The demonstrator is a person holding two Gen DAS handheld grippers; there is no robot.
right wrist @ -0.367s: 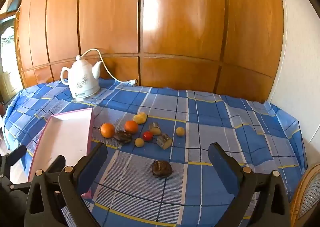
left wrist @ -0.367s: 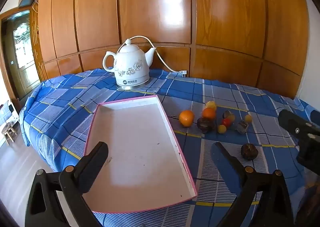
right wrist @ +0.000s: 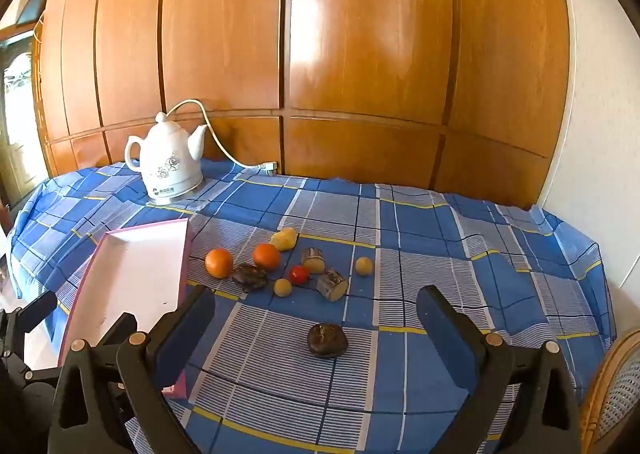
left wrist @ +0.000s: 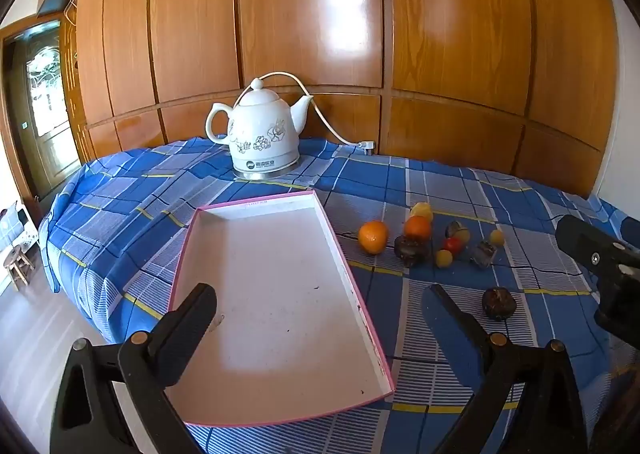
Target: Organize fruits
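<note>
An empty white tray with a pink rim [left wrist: 256, 209] [right wrist: 120, 232] lies on the blue checked cloth. To its right sits a cluster of small fruits: two oranges [left wrist: 373, 237] [right wrist: 219, 262], a yellow piece [right wrist: 284, 239], a red one [right wrist: 299, 274], small yellow balls and a dark fruit [right wrist: 249, 277]. Another dark brown fruit [right wrist: 327, 339] [left wrist: 498, 303] lies apart, nearer me. My left gripper [left wrist: 320, 306] hovers open over the tray's near end. My right gripper [right wrist: 316, 310] hangs open with the lone dark fruit in line between its fingers, apart from it.
A white flowered electric kettle [left wrist: 262, 137] [right wrist: 170, 163] with its cord stands at the back by the wooden wall panels. A wicker chair [right wrist: 612, 386] shows at the lower right. The table edge drops off at the left toward the floor and a door.
</note>
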